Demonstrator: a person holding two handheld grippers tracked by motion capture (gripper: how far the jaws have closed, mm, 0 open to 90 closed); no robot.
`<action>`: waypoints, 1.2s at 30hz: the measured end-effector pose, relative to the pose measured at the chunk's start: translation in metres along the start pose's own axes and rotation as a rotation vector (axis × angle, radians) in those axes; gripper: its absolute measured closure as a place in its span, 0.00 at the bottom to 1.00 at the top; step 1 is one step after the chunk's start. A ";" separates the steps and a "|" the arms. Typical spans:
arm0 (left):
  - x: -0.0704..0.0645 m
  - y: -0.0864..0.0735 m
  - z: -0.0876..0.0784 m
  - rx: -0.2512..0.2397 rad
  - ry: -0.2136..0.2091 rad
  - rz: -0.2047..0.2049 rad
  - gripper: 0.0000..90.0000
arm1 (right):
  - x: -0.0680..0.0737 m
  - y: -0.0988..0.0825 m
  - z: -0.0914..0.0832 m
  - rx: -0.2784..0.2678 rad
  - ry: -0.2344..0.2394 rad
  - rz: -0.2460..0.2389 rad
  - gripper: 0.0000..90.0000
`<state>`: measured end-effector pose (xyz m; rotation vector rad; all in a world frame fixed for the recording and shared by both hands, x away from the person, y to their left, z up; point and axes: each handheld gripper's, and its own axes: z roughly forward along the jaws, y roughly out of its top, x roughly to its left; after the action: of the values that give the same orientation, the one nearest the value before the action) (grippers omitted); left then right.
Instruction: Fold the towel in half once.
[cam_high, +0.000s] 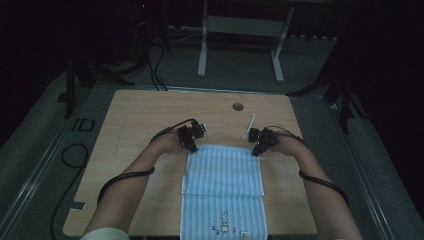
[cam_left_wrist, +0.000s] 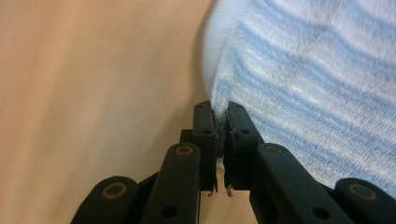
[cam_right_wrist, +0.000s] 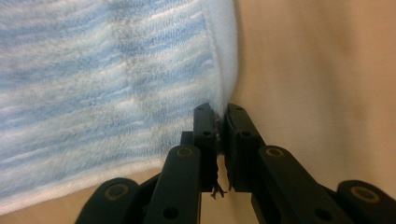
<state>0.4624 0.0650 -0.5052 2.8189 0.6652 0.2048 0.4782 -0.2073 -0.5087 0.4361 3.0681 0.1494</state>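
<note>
**Both grippers pinch the far corners of a striped towel**

Left gripper (cam_left_wrist: 220, 114): jaws pressed together on a corner of the blue-and-white striped towel (cam_left_wrist: 317, 79), white hem caught between the tips. Cloth fans up and to the right of the jaws; bare wooden table (cam_left_wrist: 88, 93) to their left.

Right gripper (cam_right_wrist: 220, 114): jaws likewise clamped on a corner; a few loose threads hang in the gap lower down. Towel spreads left of these jaws, table to the right.

High view: left gripper (cam_high: 191, 143) and right gripper (cam_high: 258, 145) sit at the towel's (cam_high: 223, 172) two far corners, well apart. A folded upper layer lies over a longer lower layer that runs off the near table (cam_high: 145, 115) edge.

Judgement: matched corner grips keep the edge taut and square, likely for folding or spreading. A small white object (cam_high: 249, 126) lies just beyond the right gripper; identity unclear.
</note>
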 end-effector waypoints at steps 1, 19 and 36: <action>0.005 0.001 -0.005 -0.015 0.015 -0.014 0.94 | -0.002 0.001 -0.003 -0.008 -0.016 0.004 0.93; 0.058 0.047 -0.128 -0.117 0.338 -0.054 0.94 | -0.055 0.046 -0.142 -0.204 -0.422 0.106 0.93; 0.028 0.012 -0.122 -0.206 0.190 -0.035 0.94 | -0.014 0.029 -0.144 -0.232 -0.407 0.014 0.93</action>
<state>0.4696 0.0918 -0.3825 2.6096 0.6896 0.5093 0.4922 -0.1969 -0.3619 0.4144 2.6117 0.3639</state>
